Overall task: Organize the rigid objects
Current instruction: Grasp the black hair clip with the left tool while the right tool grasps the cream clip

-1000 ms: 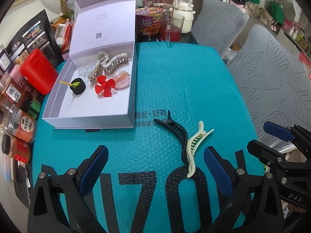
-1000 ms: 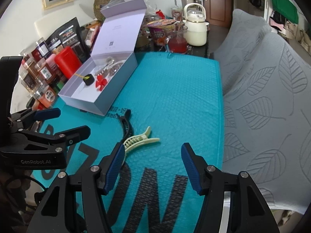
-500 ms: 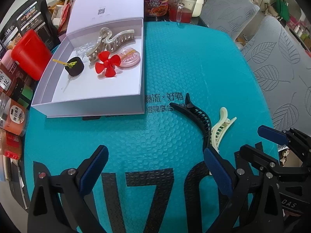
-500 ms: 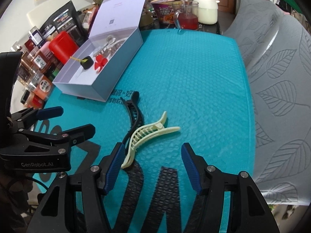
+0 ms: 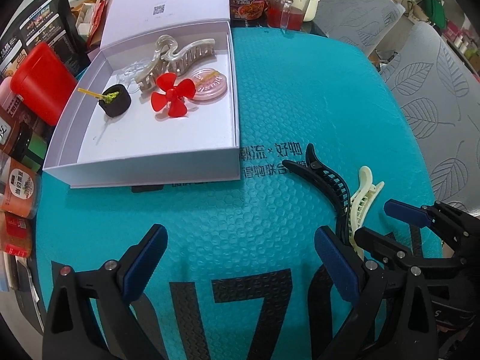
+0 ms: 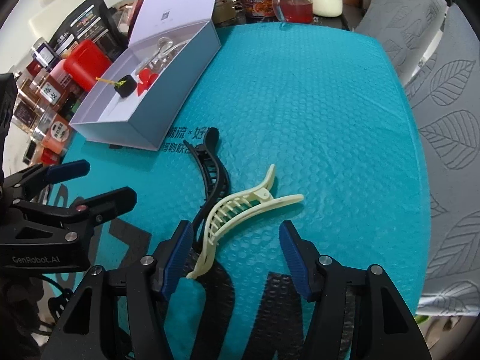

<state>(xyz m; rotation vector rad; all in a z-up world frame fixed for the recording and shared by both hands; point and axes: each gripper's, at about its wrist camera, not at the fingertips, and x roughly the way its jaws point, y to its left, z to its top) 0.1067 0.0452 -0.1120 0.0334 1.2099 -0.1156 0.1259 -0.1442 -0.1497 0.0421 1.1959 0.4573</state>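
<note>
Two hair clips, partly between right jaws

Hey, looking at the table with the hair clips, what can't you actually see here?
- Black hair clip: left wrist view, its lower end is behind the left hand-held gripper.
- Clear clip in the white box: right wrist view, hidden by the wall.
- Jar labels: too small, cropped.

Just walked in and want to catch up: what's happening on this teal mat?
A person is tidying hair clips into the open white box. Both grippers are open and hold nothing. The right gripper hovers over the cream clip, which lies against a black clip. The left gripper hangs over bare mat.
</note>
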